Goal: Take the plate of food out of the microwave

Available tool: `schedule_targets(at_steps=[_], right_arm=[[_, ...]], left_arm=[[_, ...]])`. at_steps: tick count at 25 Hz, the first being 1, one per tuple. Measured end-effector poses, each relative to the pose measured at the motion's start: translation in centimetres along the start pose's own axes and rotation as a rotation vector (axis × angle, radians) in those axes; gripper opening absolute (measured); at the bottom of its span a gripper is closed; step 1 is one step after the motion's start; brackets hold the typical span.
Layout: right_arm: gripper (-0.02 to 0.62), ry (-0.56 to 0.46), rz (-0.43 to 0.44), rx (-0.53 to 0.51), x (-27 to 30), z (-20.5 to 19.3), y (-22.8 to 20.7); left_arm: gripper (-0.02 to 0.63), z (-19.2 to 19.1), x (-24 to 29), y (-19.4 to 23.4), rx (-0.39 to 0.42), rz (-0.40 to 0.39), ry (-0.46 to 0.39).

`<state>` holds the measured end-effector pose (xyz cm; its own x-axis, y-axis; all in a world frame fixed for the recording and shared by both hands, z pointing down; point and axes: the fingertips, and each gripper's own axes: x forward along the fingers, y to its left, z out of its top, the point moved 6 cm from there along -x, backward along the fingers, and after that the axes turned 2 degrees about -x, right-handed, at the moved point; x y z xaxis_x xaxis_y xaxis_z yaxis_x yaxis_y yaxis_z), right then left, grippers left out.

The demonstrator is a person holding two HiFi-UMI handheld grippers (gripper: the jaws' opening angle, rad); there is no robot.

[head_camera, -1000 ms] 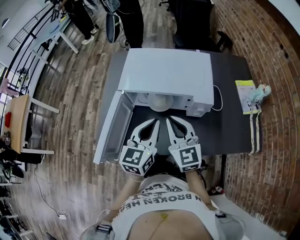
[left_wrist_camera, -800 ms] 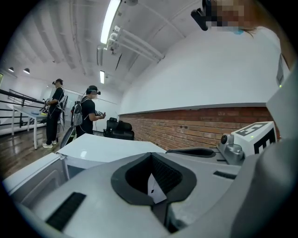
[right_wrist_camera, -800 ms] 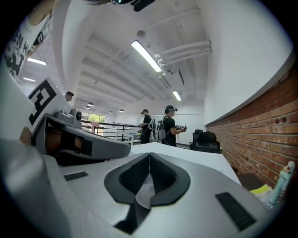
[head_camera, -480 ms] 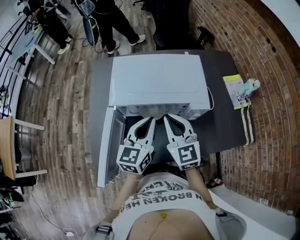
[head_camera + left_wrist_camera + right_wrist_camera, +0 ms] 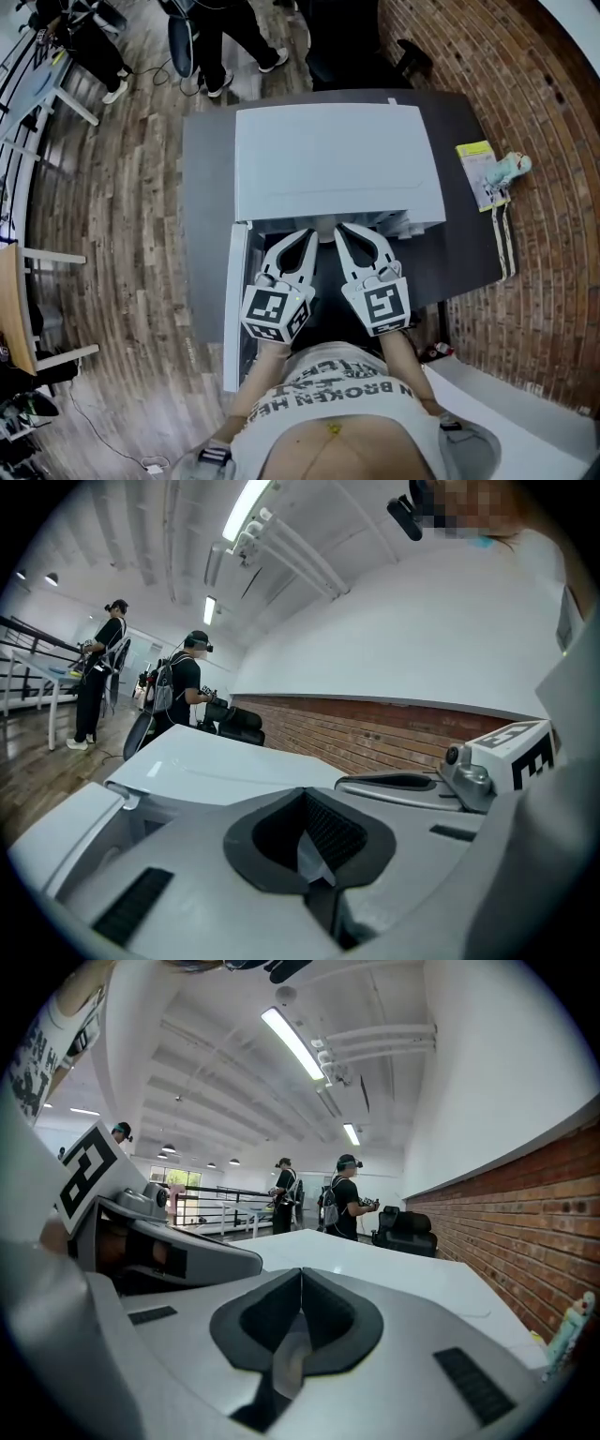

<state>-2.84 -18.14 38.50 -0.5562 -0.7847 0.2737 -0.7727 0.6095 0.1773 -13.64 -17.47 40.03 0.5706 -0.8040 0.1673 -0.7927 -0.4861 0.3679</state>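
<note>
- Head view: a white microwave (image 5: 328,159) stands on a dark table (image 5: 464,253), its door (image 5: 236,309) open at lower left. Wood floor (image 5: 122,234); shirt (image 5: 328,398) reads "BROKEN". The plate is hidden under the microwave's top.
- Left gripper view: the left gripper (image 5: 306,803) has its jaws together, empty.
- Right gripper view: the right gripper (image 5: 301,1279) is closed, empty; brick wall (image 5: 525,1213) at right.

The right gripper (image 5: 300,1274) has its jaws closed, the dark pads meeting tip to tip. Beyond the tips lies the white top of the microwave (image 5: 394,1265). The left gripper (image 5: 234,1252) sits just beside it on the left. A brick wall (image 5: 511,1213) runs along the right, and people (image 5: 345,1194) stand far behind.
</note>
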Motion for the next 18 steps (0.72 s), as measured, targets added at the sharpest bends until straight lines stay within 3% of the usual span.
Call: schedule_targets(at_steps=[10, 18], right_arm=[[0.008, 0.032, 0.008, -0.002, 1.7, -1.3, 0.2], [0.008, 0.001, 0.084, -0.025, 1.2, -1.0, -1.4]], left_arm=[[0.005, -1.0, 0.1, 2.3, -0.015, 0.027, 0.028], [0.005, -0.8, 0.0, 1.6, 0.066, 0.145, 0.02]])
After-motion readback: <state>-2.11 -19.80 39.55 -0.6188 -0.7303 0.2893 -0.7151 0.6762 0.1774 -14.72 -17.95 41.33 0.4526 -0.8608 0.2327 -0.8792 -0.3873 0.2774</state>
